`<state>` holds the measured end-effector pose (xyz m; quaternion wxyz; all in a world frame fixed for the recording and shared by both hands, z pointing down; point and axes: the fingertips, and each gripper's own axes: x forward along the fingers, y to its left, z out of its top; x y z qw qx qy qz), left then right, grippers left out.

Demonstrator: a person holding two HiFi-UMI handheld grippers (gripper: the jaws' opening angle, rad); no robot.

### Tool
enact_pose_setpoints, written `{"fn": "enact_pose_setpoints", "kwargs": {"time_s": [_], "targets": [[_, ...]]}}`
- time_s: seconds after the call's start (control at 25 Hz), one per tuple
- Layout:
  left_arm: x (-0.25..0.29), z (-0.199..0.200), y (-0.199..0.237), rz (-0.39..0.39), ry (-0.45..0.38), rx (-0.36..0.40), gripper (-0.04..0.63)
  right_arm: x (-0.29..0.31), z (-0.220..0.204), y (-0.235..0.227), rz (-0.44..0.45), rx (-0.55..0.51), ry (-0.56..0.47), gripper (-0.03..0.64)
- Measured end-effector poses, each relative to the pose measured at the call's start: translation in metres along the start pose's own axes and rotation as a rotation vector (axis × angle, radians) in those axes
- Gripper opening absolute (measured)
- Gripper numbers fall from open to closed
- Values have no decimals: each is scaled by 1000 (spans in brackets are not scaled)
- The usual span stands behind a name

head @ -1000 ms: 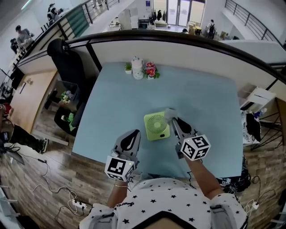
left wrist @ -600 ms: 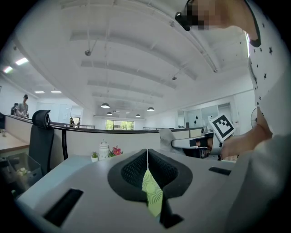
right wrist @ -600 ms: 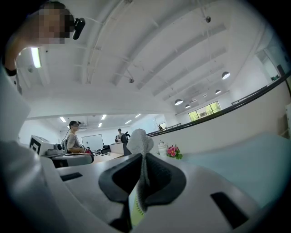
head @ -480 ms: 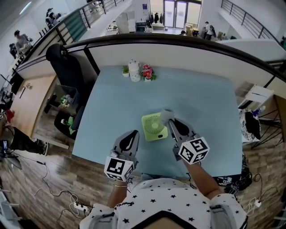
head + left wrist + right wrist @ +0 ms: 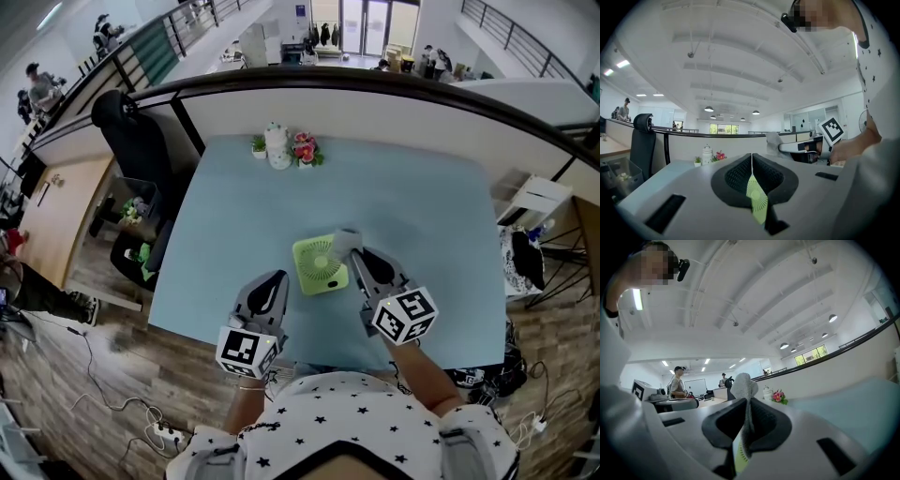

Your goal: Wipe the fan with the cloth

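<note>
A small lime-green fan (image 5: 319, 265) lies face up on the pale blue table (image 5: 422, 206), near its front edge. My right gripper (image 5: 356, 253) is shut on a grey cloth (image 5: 348, 240), which sits at the fan's far right corner. In the right gripper view the cloth (image 5: 743, 391) sticks up from between the jaws, with a strip of the fan (image 5: 739, 453) below it. My left gripper (image 5: 273, 283) hangs just left of the fan, shut and holding nothing. Its own view shows a sliver of the fan (image 5: 757, 202) past the jaws, and the cloth (image 5: 774, 140) to the right.
A white pot (image 5: 277, 146) with small plants and pink flowers (image 5: 304, 149) stands at the table's far edge. A black office chair (image 5: 131, 136) is off the table's left side. A railing and a drop lie beyond the table's far edge.
The view has shifted a little. Both grippers keep their places by the fan, and the cloth stays at its far right corner.
</note>
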<state>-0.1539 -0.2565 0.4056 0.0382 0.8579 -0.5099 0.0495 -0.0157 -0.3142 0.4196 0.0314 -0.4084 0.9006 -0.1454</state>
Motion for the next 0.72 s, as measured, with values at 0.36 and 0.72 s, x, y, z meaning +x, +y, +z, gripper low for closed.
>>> {"fn": "enact_pose_setpoints", "kwargs": {"time_s": [0.36,0.72], "targets": [[6,-1,4,10,9,3,31,1,1,-5,-1,8,-4,20],[12,-1,0,-1,11,2,31,2,1,-7,5,12,-2,20]]}}
